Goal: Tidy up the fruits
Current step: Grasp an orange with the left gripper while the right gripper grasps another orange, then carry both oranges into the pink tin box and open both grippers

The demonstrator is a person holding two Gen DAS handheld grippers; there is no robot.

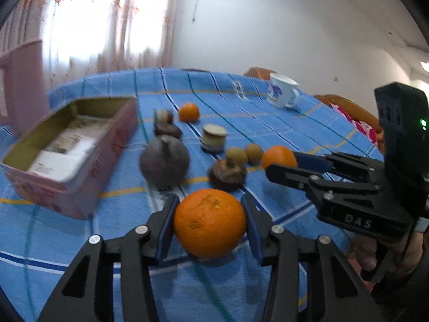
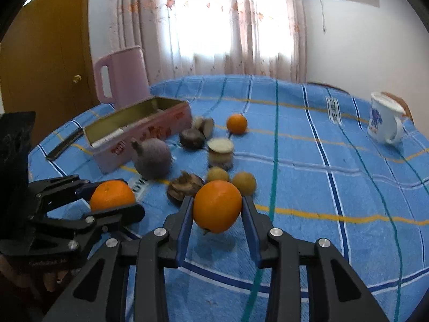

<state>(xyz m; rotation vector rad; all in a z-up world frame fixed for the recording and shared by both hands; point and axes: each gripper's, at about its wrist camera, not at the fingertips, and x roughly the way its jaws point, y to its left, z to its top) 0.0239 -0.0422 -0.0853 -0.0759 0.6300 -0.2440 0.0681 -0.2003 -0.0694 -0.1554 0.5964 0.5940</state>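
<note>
My left gripper (image 1: 209,221) is shut on an orange (image 1: 209,222) and holds it just above the blue checked cloth; it also shows in the right wrist view (image 2: 112,194). My right gripper (image 2: 217,209) is shut on a second orange (image 2: 217,206), also seen in the left wrist view (image 1: 278,157). A third, small orange (image 1: 189,112) lies farther back. A dark pomegranate (image 1: 164,161), a mangosteen (image 1: 227,174), two small brown fruits (image 1: 245,154) and cut dark pieces (image 1: 166,123) lie between. An open pink tin box (image 1: 69,150) stands at the left.
A small jar (image 1: 214,137) stands among the fruit. A white mug (image 1: 281,94) stands at the far right of the table. A pink jug (image 2: 120,76) stands behind the tin box. A dark flat object (image 2: 64,143) lies left of the box.
</note>
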